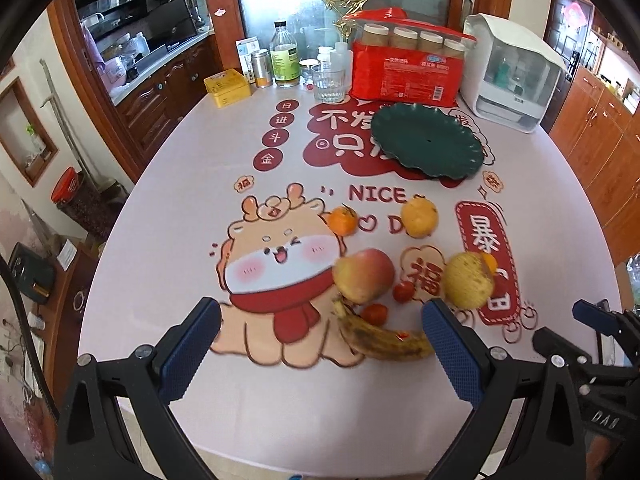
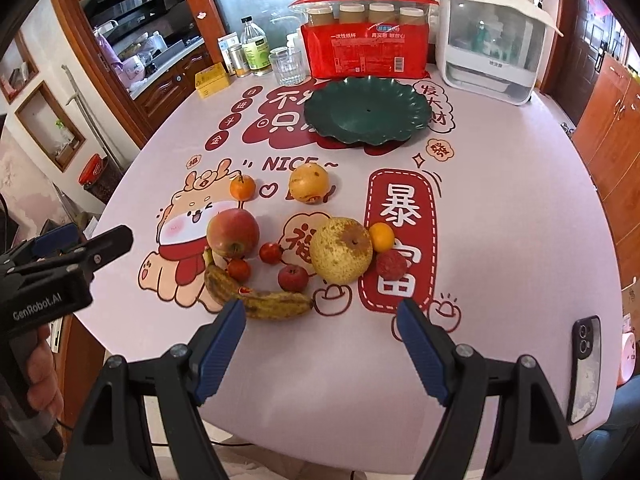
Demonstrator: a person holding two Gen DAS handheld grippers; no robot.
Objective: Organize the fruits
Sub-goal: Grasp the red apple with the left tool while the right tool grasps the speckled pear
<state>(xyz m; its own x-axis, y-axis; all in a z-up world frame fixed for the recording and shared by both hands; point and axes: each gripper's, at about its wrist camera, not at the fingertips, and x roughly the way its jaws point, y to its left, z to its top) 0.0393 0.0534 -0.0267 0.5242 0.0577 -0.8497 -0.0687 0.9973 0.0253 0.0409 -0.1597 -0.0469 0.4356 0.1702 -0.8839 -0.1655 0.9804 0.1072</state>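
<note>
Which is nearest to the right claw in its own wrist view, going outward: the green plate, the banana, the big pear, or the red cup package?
From the right claw:
1. Banana, just ahead of its left finger.
2. Big pear, further in, slightly right.
3. Green plate, mid-table beyond the fruit.
4. Red cup package, behind the plate.

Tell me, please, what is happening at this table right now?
A person holds a pair of tongs in each hand over a table of loose fruit. Both the left tongs and right tongs are open and empty. The banana, apple, pear and smaller fruits lie on the tablecloth; the green plate behind them is empty.
</note>
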